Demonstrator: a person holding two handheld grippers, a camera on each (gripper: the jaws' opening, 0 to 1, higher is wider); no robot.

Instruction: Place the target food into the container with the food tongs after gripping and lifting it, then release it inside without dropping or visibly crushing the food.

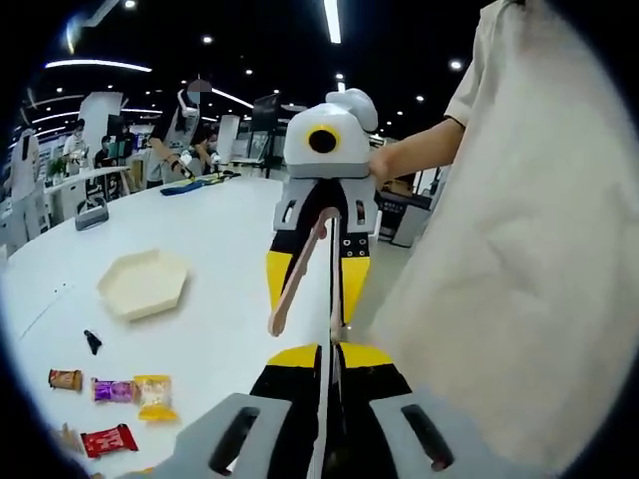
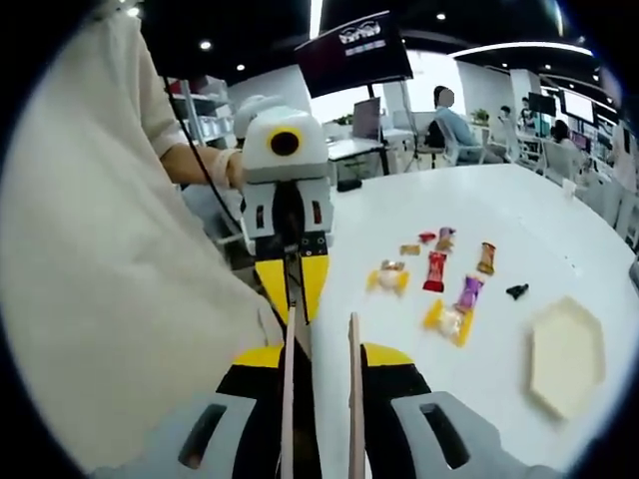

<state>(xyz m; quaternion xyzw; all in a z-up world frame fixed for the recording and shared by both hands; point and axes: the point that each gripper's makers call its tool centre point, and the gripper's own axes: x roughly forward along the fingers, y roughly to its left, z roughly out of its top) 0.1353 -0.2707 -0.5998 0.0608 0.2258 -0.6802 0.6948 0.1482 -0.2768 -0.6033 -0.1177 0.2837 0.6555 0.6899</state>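
The food tongs (image 2: 351, 399) have two pale arms that rise between my right gripper's (image 2: 321, 356) yellow-tipped jaws, which hold them. One arm reaches into my left gripper (image 2: 295, 274), which faces this camera. In the left gripper view my left gripper (image 1: 332, 351) is shut on a thin tong arm (image 1: 333, 299), and the other arm (image 1: 295, 274) hangs free. The right gripper (image 1: 318, 279) faces me there. Several wrapped candies lie on the white table (image 2: 479, 200), among them a red one (image 2: 435, 269), a purple one (image 2: 467, 292) and a yellow one (image 1: 152, 394). A cream hexagonal container (image 2: 567, 356) (image 1: 145, 282) sits empty beyond them.
A small black object (image 2: 516, 291) (image 1: 92, 341) lies between the candies and the container. The person's cream shirt (image 1: 519, 259) and a bare forearm (image 1: 414, 150) are close beside both grippers at the table's edge. People sit and stand at desks behind.
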